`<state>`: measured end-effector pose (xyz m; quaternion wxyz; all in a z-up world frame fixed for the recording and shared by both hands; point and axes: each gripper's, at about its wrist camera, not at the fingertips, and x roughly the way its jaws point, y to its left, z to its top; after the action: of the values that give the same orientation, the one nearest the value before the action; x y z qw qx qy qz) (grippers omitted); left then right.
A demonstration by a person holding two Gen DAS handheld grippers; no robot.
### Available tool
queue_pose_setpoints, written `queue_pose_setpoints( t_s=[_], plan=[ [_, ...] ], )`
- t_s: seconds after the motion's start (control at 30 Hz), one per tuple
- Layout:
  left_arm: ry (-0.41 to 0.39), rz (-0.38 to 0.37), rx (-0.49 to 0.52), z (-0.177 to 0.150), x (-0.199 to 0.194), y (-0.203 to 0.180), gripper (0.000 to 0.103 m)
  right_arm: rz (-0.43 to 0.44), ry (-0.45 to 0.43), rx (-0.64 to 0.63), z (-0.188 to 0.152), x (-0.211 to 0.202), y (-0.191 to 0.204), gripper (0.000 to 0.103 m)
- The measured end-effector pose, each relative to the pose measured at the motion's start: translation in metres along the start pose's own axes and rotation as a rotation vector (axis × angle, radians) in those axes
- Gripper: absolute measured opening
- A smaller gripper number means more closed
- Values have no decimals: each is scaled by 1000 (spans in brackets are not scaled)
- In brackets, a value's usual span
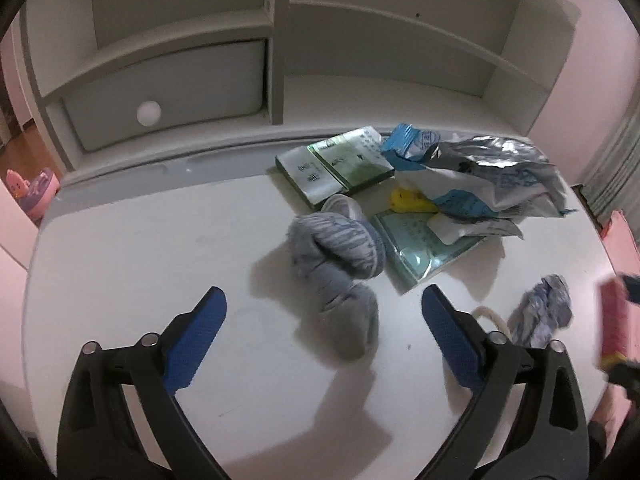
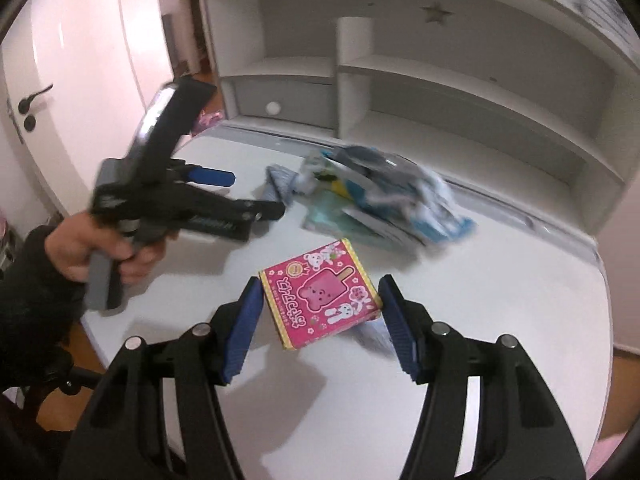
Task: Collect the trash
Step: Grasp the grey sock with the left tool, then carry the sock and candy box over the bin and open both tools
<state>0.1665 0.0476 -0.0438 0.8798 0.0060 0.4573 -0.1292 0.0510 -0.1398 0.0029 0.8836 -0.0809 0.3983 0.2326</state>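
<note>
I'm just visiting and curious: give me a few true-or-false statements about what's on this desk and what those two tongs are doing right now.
1. The right tongs have a pink box between their pads. True.
2. The left tongs are clamped on the grey-blue cloth bundle. False: they stand wide open, and the bundle lies just ahead of them, untouched.
3. A yellow scrap lies among the wrappers and packets. True.
4. The drawer under the shelves is pulled open. False: it is closed, its round white knob facing out.
5. The pink box shows a picture of a car. False: it shows an ice lolly and rabbits.
</note>
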Motion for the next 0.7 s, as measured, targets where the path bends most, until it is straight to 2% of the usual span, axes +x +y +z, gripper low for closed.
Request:
queue_pose_setpoints(
  t_s=[0.03, 0.07, 0.1, 0.13, 0.23, 0.3, 0.4, 0.5, 0.6, 0.67, 0.7],
  plan=[
    [8, 17, -2, 0, 4, -2, 66, -6, -3, 10, -10, -8, -4, 59],
    [19, 40, 2, -1, 7, -3, 34, -18, -10, 25, -21, -18, -9, 59],
    [17, 60, 14, -2, 7, -6, 22, -28, -18, 39, -30, -26, -14, 59],
    [12, 85, 29, -4, 3, -10, 18, -38, -25, 56, -36, -35, -22, 59],
    [-24, 89, 49, -9, -20, -26, 17, -86, -59, 142, -66, -67, -52, 59],
    [-75, 108, 84, -10, -41, -45, 17, -139, -82, 223, -91, -90, -77, 59],
    [-141, 61, 146, -11, -69, -93, 17, -227, -107, 371, -135, -123, -123, 59],
    [-194, -28, 222, -12, -88, -156, 17, -336, -116, 509, -187, -156, -162, 59],
    [-215, -180, 316, -22, -99, -231, 17, -420, -117, 647, -248, -189, -191, 59],
    [-198, -308, 409, -37, -95, -299, 17, -495, -121, 745, -292, -208, -209, 59],
    [-186, -352, 438, -45, -94, -320, 17, -523, -125, 787, -309, -215, -216, 59]
  ],
)
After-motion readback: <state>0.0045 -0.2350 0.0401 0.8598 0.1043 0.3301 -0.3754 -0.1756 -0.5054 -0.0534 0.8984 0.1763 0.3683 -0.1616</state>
